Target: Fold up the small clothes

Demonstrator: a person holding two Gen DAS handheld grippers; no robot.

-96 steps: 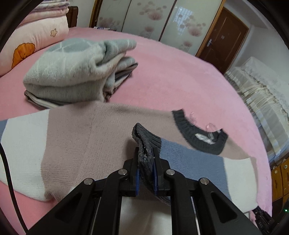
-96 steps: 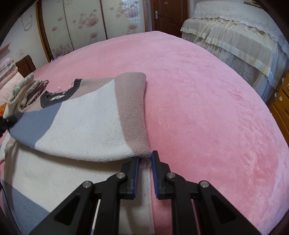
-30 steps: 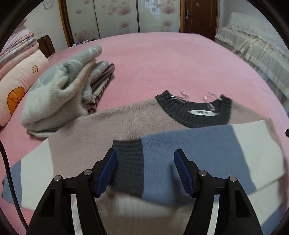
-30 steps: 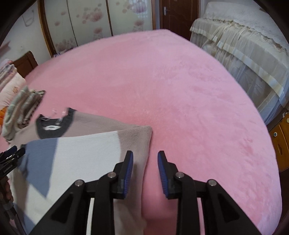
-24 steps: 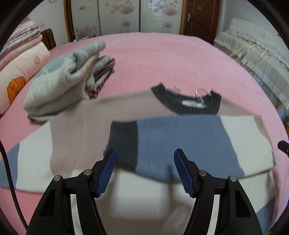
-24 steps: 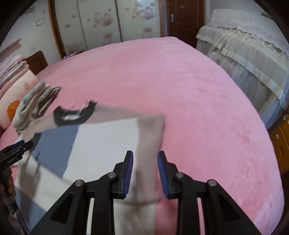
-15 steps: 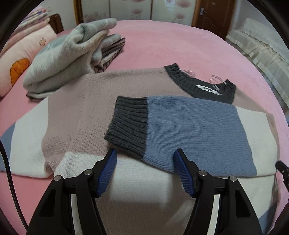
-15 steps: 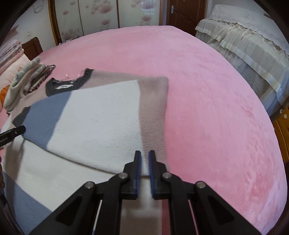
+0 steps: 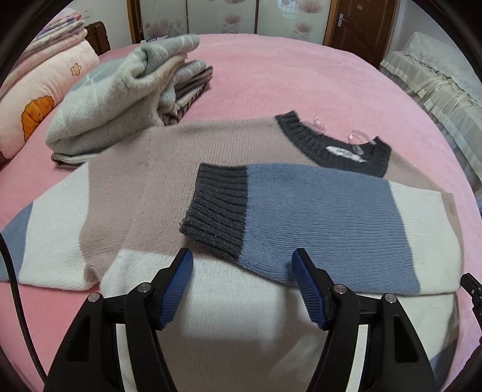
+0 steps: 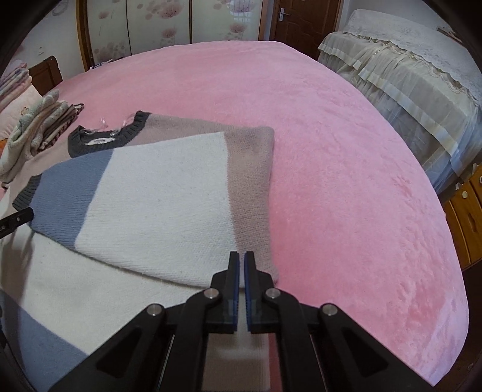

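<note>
Left fingers: the left gripper [image 9: 242,265] stands with its blue-padded jaws spread wide and they have just been opening a little further; nothing is pinched between them. They hover above the white band of the sweater, just short of the dark cuff.
Right fingers: the right gripper [image 10: 241,262] has its jaws drawn together – only a thin slit shows between the pads – over the folded edge of the sweater; whether any knit is caught in the slit cannot be told.
Sweater: the sweater [image 9: 211,169] lies flat on the bed, banded in beige, white and blue, with a dark grey collar [image 9: 334,147] bearing a white label.
Sleeve: one sleeve [image 9: 316,217] is folded across the chest, its ribbed dark cuff [image 9: 217,208] lying near the middle; the other sleeve stretches out flat to the left in the left wrist view.
Surface: a bed with a plush pink cover [image 10: 346,156], smooth and wide, bare to the right of the sweater.
Folded pile: a stack of folded clothes [image 9: 126,93], grey-green and fluffy on top, sits beside the sweater's shoulder.
Pillow: a pale pink pillow [image 9: 39,99] with an orange print lies at the bed's far left.
Room: floral wardrobe panels [image 10: 156,27] and a brown door [image 10: 301,21] stand behind – a second bed with a cream lace cover [image 10: 406,72] is at right.
</note>
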